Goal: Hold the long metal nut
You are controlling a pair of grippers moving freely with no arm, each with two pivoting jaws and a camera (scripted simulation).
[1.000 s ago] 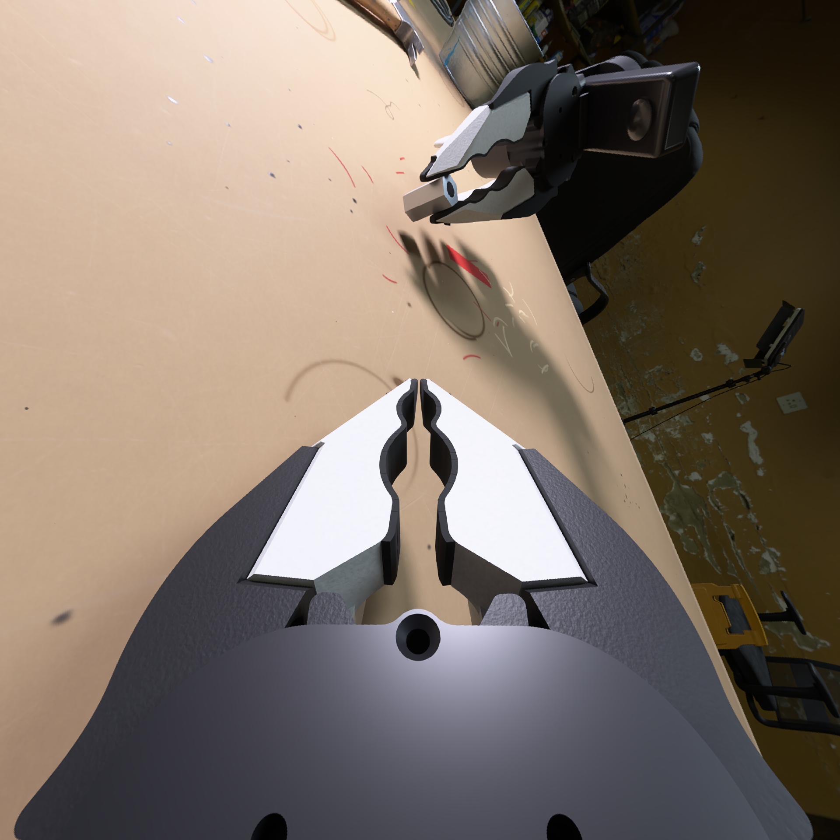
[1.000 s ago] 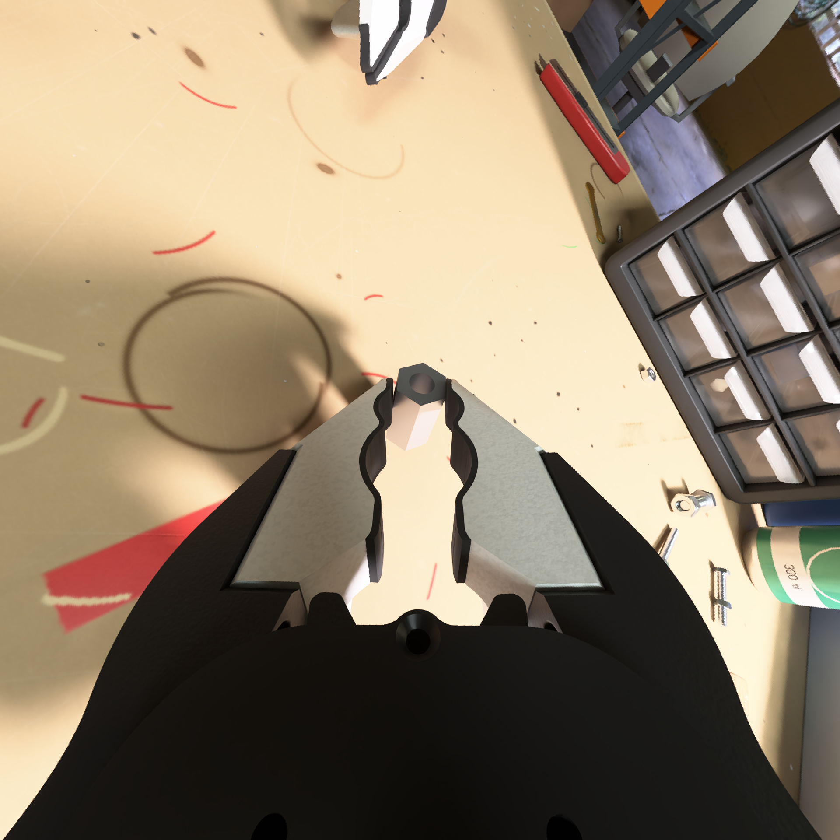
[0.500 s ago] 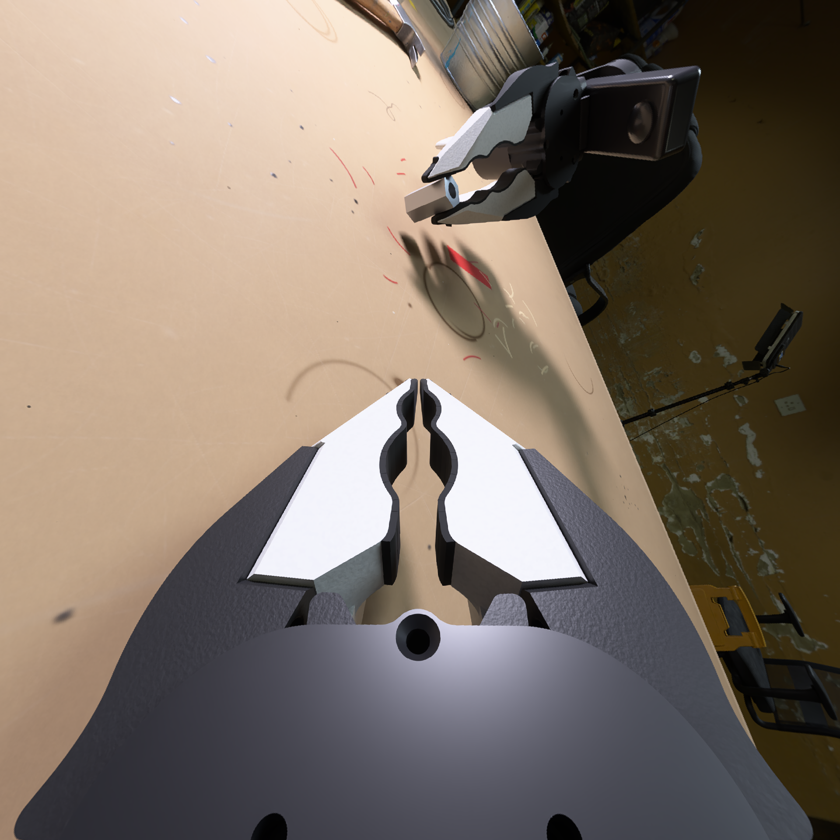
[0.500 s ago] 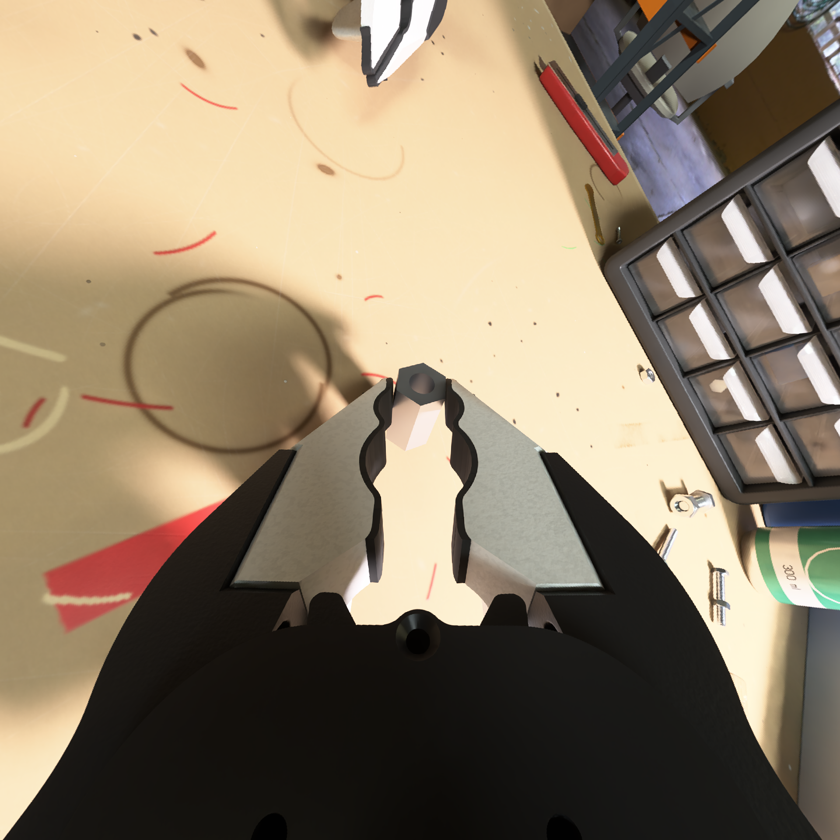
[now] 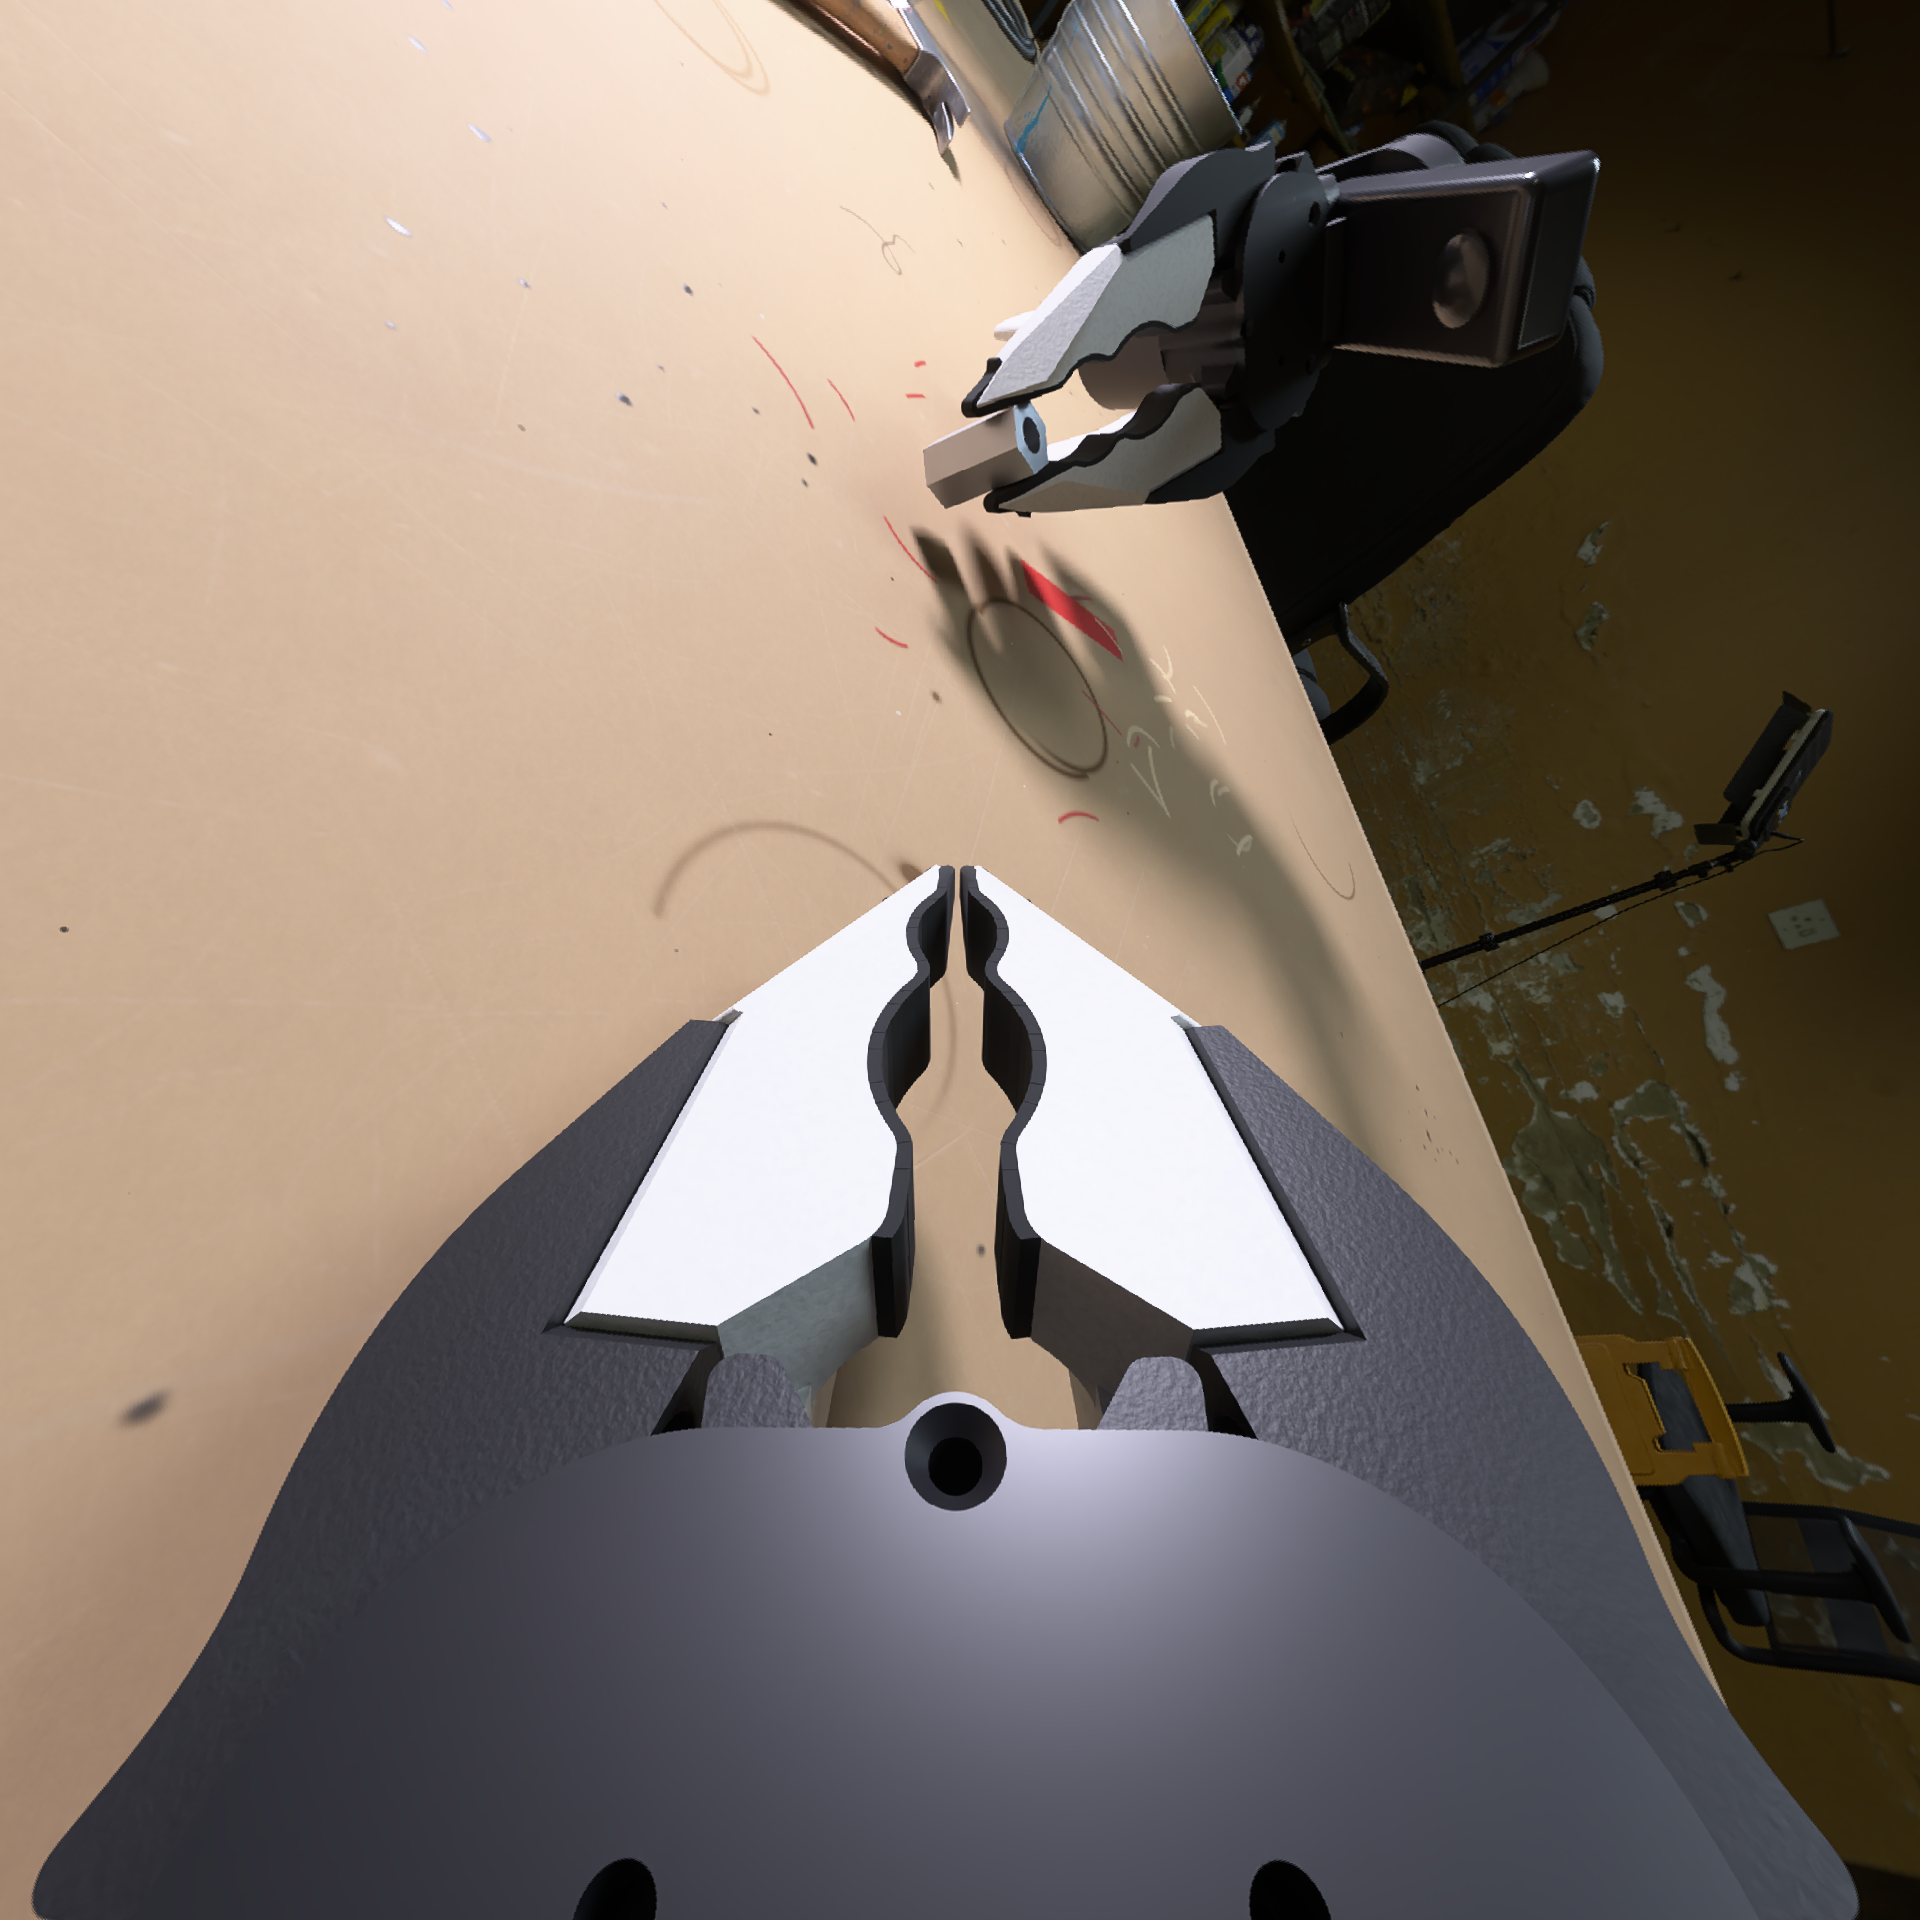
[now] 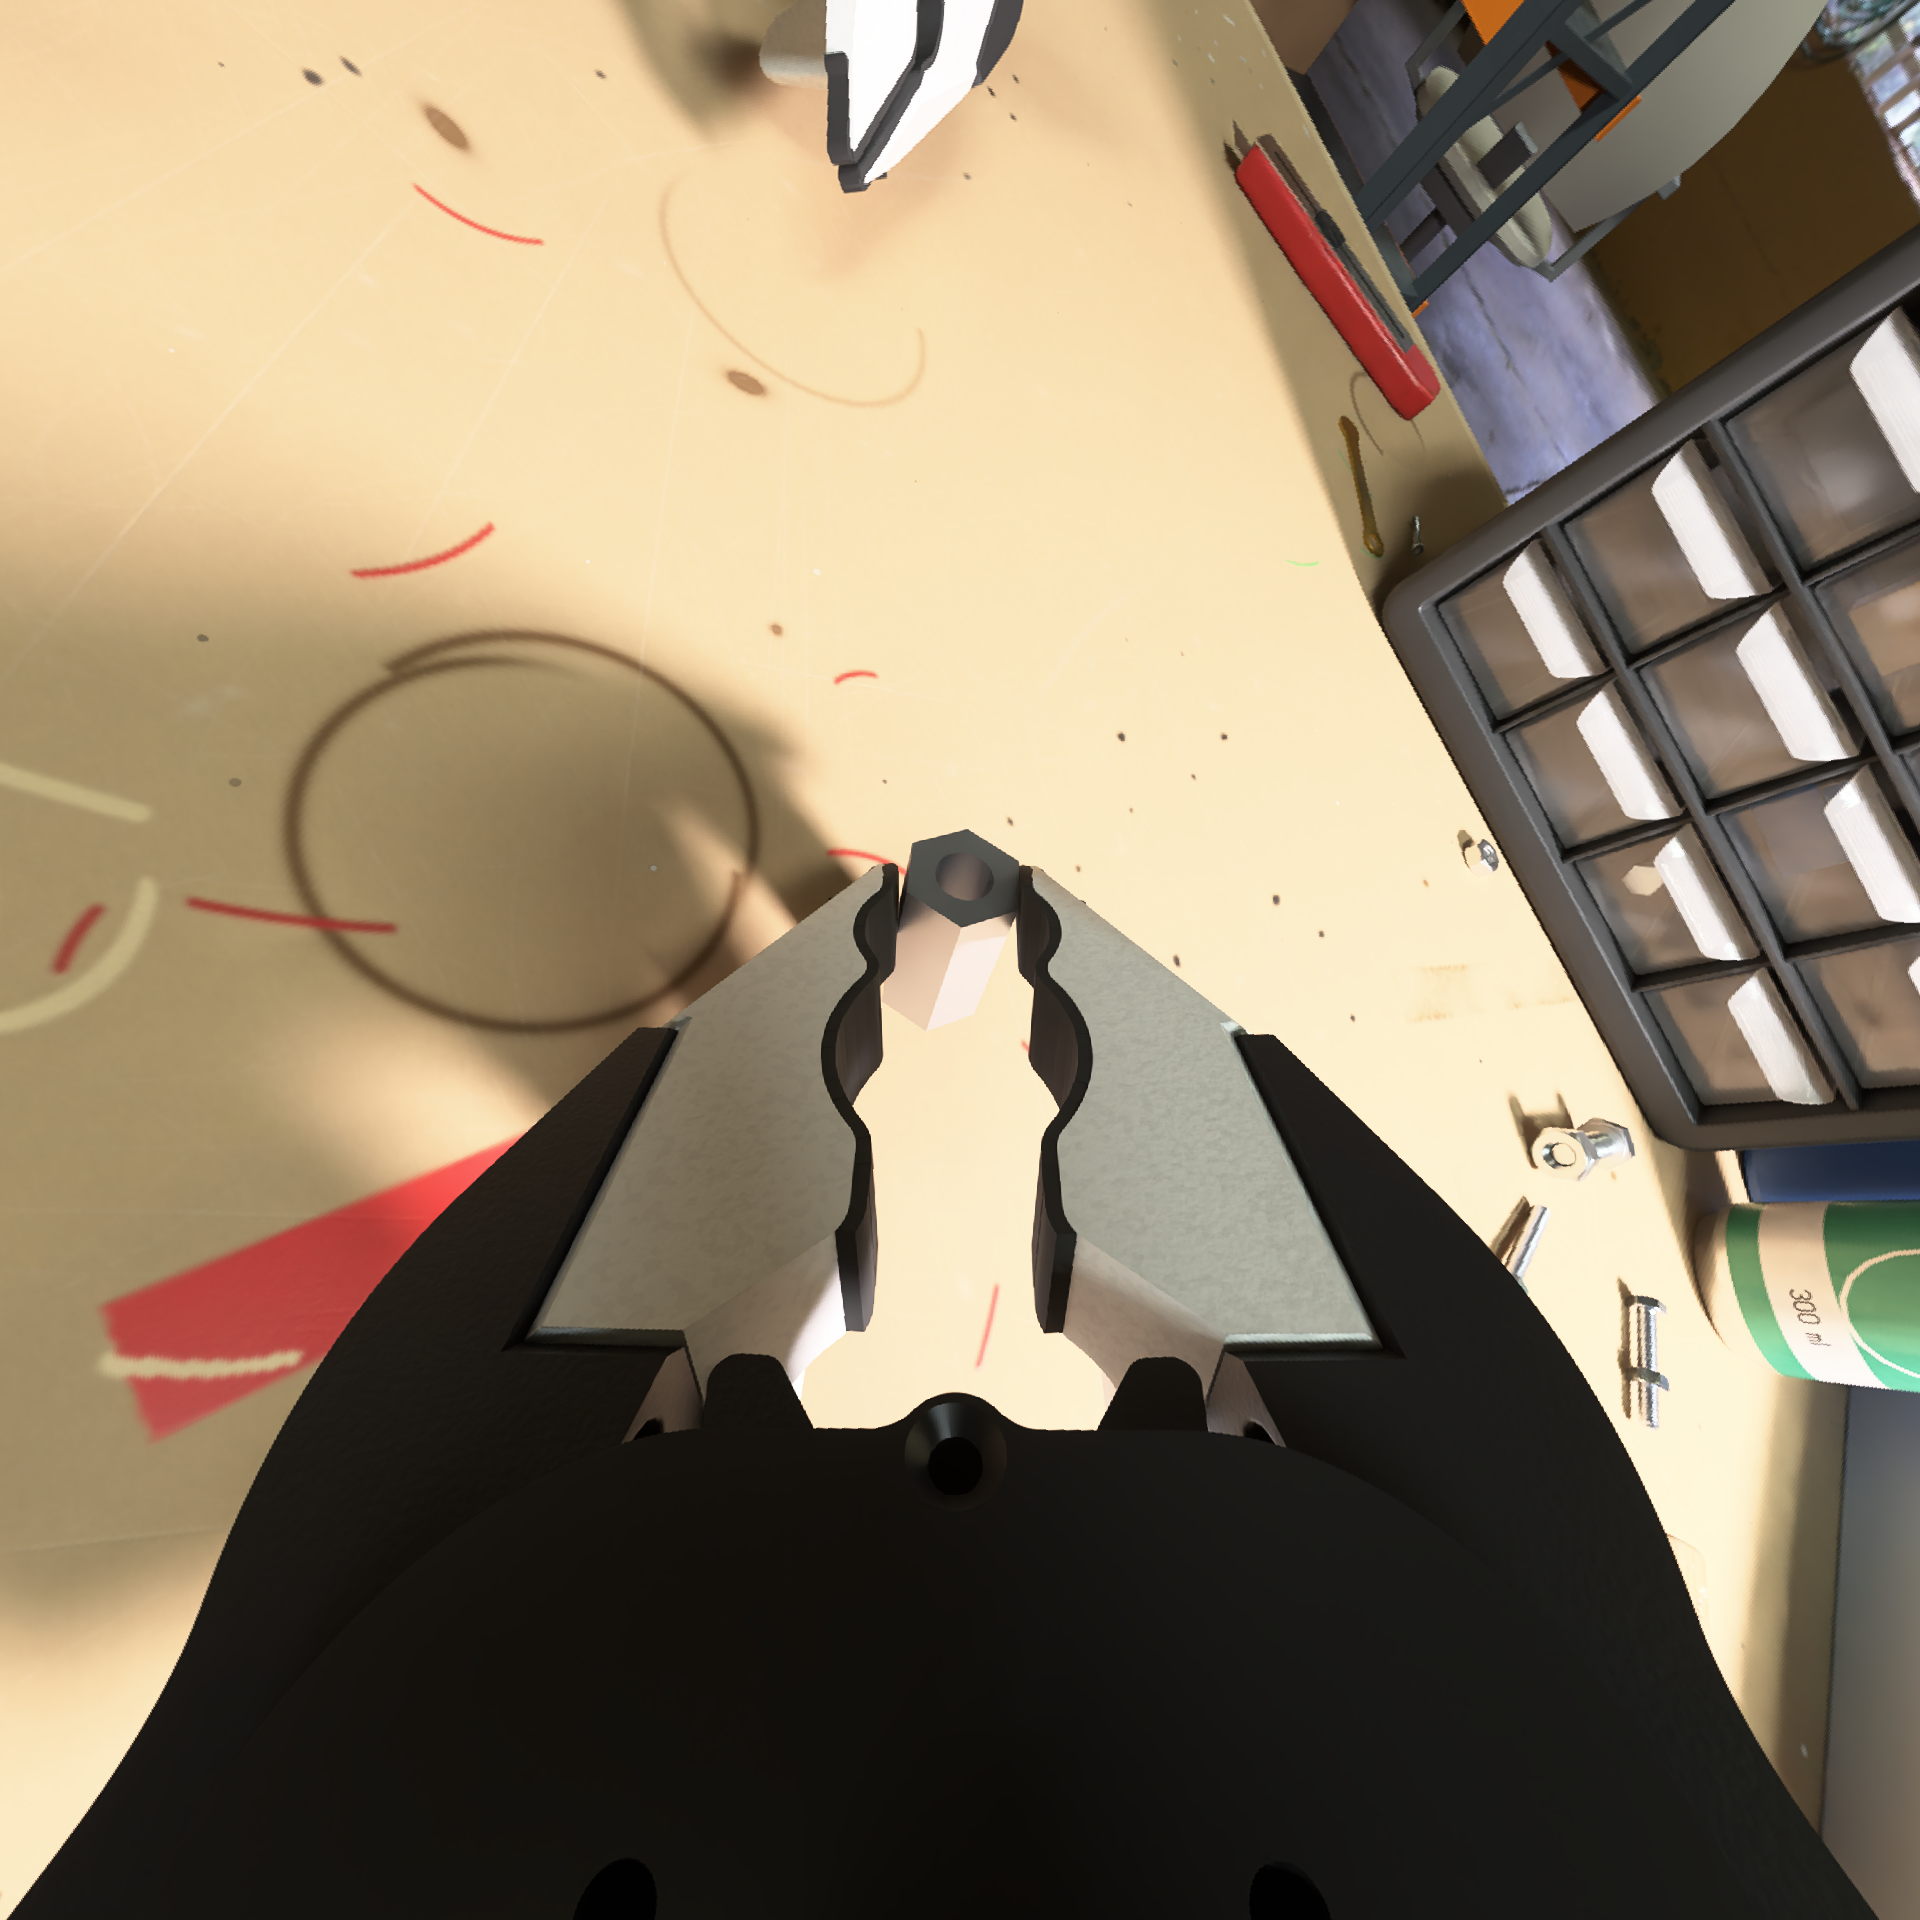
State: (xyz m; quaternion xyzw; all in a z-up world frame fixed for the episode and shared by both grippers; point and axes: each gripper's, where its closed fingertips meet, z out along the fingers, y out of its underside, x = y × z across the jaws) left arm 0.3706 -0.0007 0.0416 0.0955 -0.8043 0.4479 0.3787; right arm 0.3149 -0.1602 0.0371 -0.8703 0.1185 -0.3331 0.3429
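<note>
The long metal nut (image 6: 951, 940) is a pale hexagonal sleeve with a bore through it. My right gripper (image 6: 958, 883) is shut on it at the fingertips and holds it above the tan workbench (image 6: 1039, 540). In the left wrist view the right gripper (image 5: 1003, 447) shows at the upper right with the nut (image 5: 982, 459) sticking out sideways from its tips. My left gripper (image 5: 954, 875) is shut and empty, above the bench and well short of the nut. Its white tips (image 6: 894, 99) show at the top of the right wrist view.
A grey parts cabinet with small drawers (image 6: 1704, 790) stands at the right. Loose nuts and bolts (image 6: 1579, 1148) and a green-and-white cup (image 6: 1829, 1299) lie below it. A red tool (image 6: 1335, 286) lies near the far edge. A metal can (image 5: 1127, 99) stands at the back.
The right gripper with the nut has shifted very slightly; otherwise nothing has visibly changed.
</note>
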